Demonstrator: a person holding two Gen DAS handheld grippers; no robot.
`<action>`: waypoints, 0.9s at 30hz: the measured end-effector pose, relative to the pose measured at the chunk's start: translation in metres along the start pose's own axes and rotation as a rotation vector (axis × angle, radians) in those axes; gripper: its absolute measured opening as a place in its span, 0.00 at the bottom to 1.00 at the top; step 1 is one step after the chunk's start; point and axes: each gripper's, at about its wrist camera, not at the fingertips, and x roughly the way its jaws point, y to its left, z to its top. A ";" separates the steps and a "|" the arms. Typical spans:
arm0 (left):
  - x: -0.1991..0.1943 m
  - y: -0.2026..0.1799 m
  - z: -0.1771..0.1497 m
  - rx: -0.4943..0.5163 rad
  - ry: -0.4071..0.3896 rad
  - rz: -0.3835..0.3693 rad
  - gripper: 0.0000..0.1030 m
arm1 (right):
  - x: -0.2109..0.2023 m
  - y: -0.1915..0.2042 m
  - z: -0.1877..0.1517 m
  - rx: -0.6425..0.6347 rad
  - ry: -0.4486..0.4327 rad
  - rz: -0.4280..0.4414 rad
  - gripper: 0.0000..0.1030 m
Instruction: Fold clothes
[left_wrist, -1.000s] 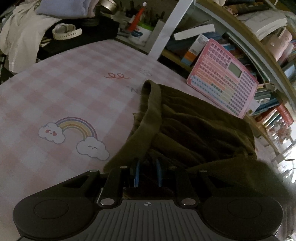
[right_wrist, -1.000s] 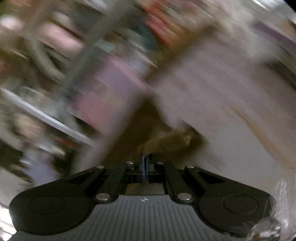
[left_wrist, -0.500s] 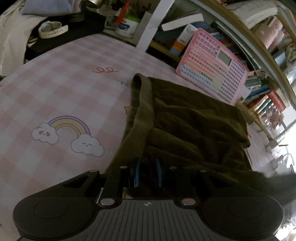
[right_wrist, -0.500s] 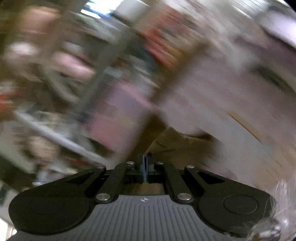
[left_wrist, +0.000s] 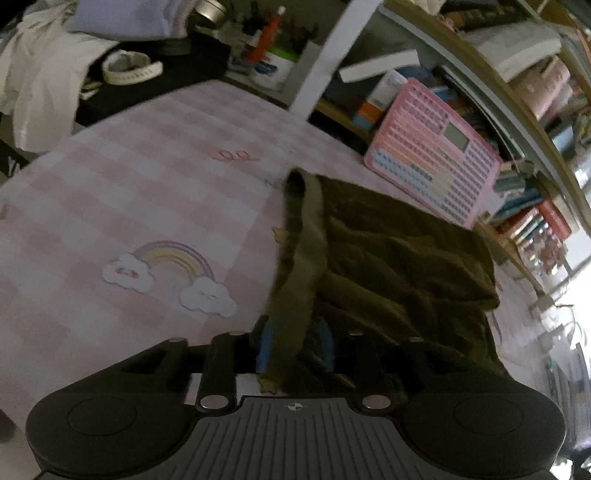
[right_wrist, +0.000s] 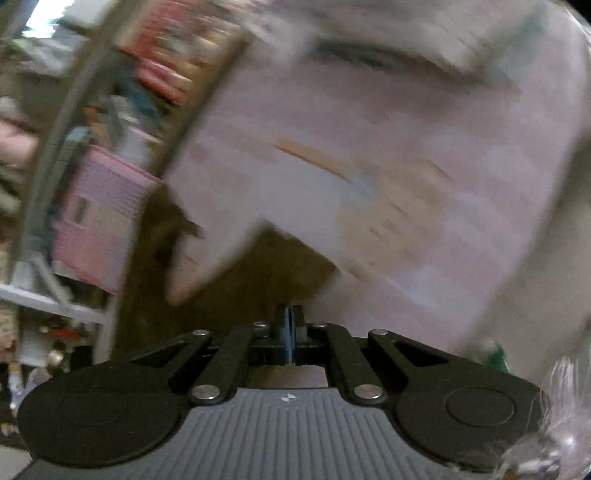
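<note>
- A pink checked sheet (left_wrist: 155, 206) printed with a rainbow and clouds (left_wrist: 173, 273) covers the bed.
- Crowded bookshelves (left_wrist: 517, 122) run along the far side.
- A pink toy keyboard (left_wrist: 436, 155) leans against them.
- Bright daylight (left_wrist: 580, 295) enters at right; the room is dim.

Both views dim, w/ strong fisheye bending at edges. Left wrist view mildly soft, blown-out daylight glare at right edge; dark green garment (left_wrist: 399, 266) nearly black in shadow. Right wrist view heavily motion-smeared, only gripper body sharp.
</note>
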 end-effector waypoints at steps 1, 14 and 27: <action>-0.001 0.001 0.001 -0.001 -0.003 0.005 0.30 | -0.006 0.011 0.005 -0.034 -0.025 0.035 0.02; -0.002 0.025 -0.007 -0.120 0.020 0.042 0.56 | -0.001 0.016 0.025 0.045 0.050 0.047 0.24; 0.009 0.017 -0.012 -0.150 0.040 0.008 0.60 | 0.067 0.004 0.035 0.420 0.101 -0.029 0.62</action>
